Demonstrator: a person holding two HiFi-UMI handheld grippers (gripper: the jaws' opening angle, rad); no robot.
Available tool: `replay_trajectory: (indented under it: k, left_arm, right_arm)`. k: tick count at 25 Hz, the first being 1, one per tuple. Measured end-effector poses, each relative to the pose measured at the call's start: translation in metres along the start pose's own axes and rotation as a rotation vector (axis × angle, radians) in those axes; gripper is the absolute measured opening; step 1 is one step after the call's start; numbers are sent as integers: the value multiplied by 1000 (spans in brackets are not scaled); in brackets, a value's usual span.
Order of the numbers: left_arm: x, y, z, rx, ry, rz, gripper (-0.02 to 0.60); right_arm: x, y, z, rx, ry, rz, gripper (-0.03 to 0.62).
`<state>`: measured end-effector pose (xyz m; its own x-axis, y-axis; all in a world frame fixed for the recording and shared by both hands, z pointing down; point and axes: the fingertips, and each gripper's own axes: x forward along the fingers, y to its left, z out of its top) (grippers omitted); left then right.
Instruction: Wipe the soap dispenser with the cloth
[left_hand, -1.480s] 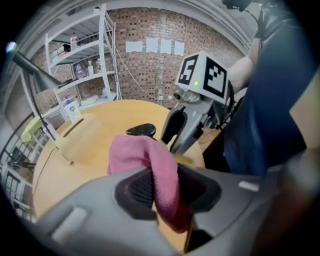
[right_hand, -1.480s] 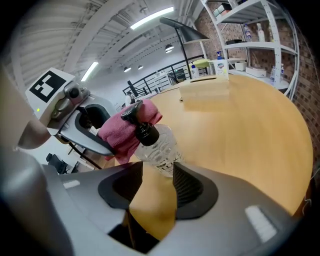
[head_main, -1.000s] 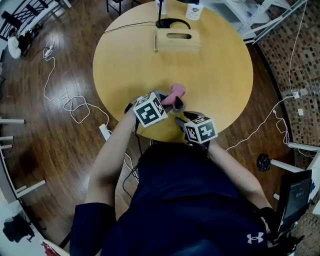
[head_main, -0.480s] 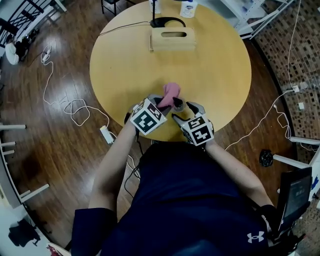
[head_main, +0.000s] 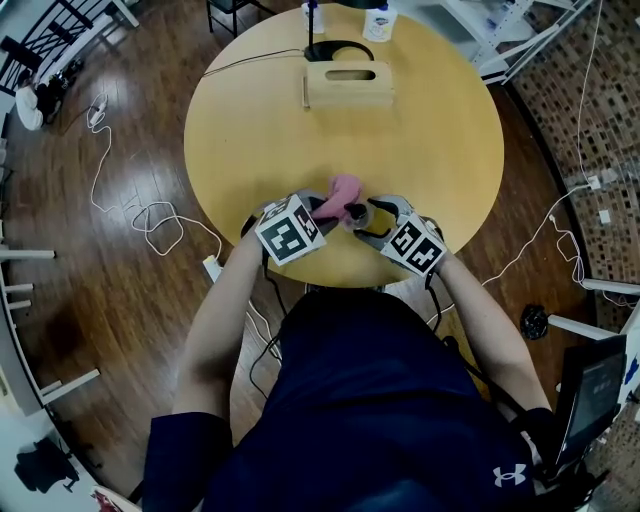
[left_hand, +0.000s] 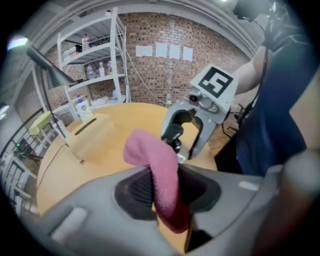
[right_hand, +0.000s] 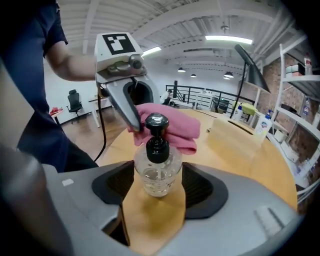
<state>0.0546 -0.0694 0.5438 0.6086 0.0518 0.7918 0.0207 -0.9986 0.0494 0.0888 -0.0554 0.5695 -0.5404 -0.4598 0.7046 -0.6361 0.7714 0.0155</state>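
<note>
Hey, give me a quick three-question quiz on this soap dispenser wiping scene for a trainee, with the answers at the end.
1. True or false: the soap dispenser lies on its side on the table.
2. Which gripper clamps the pink cloth? A left, B right, C neither.
3. Fill in: the dispenser stands between the jaws of the ____ gripper.
Key: 1 false, it stands upright. 2 A, the left gripper. 3 right: the right gripper, whose jaws have just been closing on it.
</note>
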Motion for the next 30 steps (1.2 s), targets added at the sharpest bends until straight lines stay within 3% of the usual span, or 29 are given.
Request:
replay_trajectory:
  k: [2, 3, 6, 9, 13, 16, 21, 24, 26, 29, 30]
  left_arm:
    - [-2, 18, 5, -27, -19, 84, 107]
    - [1, 22, 6, -24, -24, 107, 107]
    - [15, 17, 7, 41, -7, 99, 107]
    - [17, 8, 4, 51, 2, 97, 107]
    - [9, -19, 2, 14, -15, 46, 107]
    - [2, -29, -1, 22, -15, 29, 107]
    - [-1, 1, 6, -27, -34, 86, 107]
    - [14, 4, 8, 24, 14, 67, 107]
    - [16, -1, 5, 53, 40, 55, 106]
    - [6, -23, 0, 64, 51, 8, 107]
    - [3, -34, -1, 69, 49, -19, 107]
  right_arm:
    - [-3, -4, 0, 14, 24, -30, 311]
    - [-4, -5, -1, 74, 22, -62, 342]
    - [-7, -4, -5, 320, 11, -149, 374]
    - [-6, 2, -3, 398, 32, -199, 373]
    - [-2, 3, 1, 332, 46, -199, 310]
    - [1, 3, -3, 190, 27, -98, 307]
    - [2, 6, -3, -75, 38, 130, 305]
    - [-1, 5, 1, -100, 56, 113, 332]
    - [-6, 2, 5, 25, 26, 29, 347]
    - [-9, 4, 3, 334, 5, -71, 347]
    - [-9, 8, 2, 376, 17, -91, 347]
